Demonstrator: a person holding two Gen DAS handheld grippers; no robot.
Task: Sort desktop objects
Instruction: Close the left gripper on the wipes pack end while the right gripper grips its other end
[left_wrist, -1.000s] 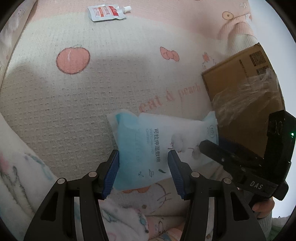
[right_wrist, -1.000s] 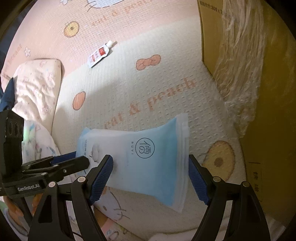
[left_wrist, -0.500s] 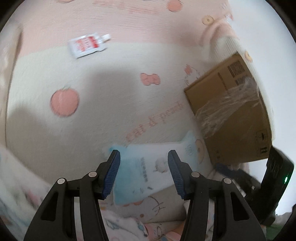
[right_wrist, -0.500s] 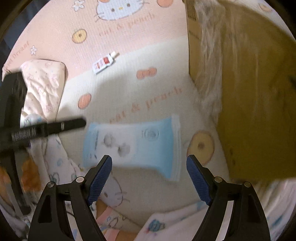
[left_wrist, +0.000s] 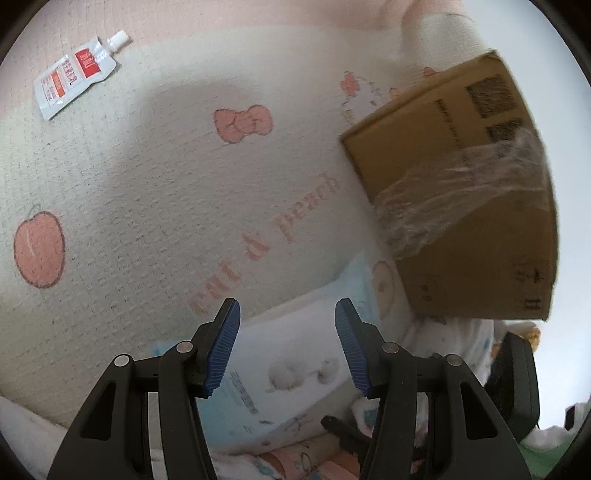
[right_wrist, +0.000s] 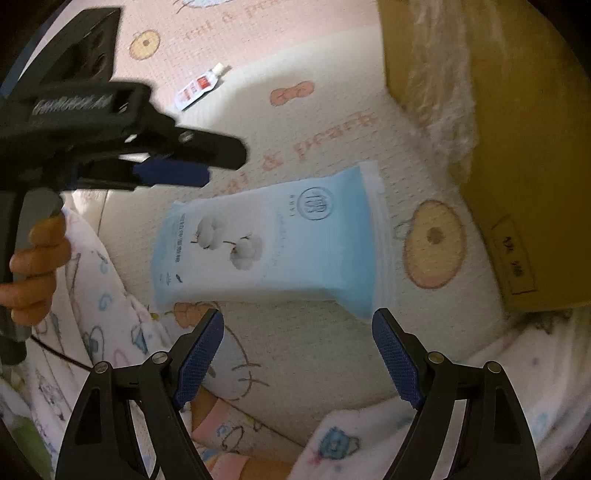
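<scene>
Right wrist view: your right gripper (right_wrist: 297, 354) hangs wide open, empty, the blue wipes pack (right_wrist: 273, 243) flat on the blanket (right_wrist: 314, 332) at twelve o'clock. Your left gripper (left_wrist: 287, 347) gapes empty above it.

Soft, even indoor light falls on the blanket (left_wrist: 147, 192), brighter in the left wrist view than in the dimmer, yellow-tinted right wrist view, with a broad grey shadow across the middle, motion blur smearing the cardboard box (left_wrist: 480, 221), and fisheye bending with black corners.
</scene>
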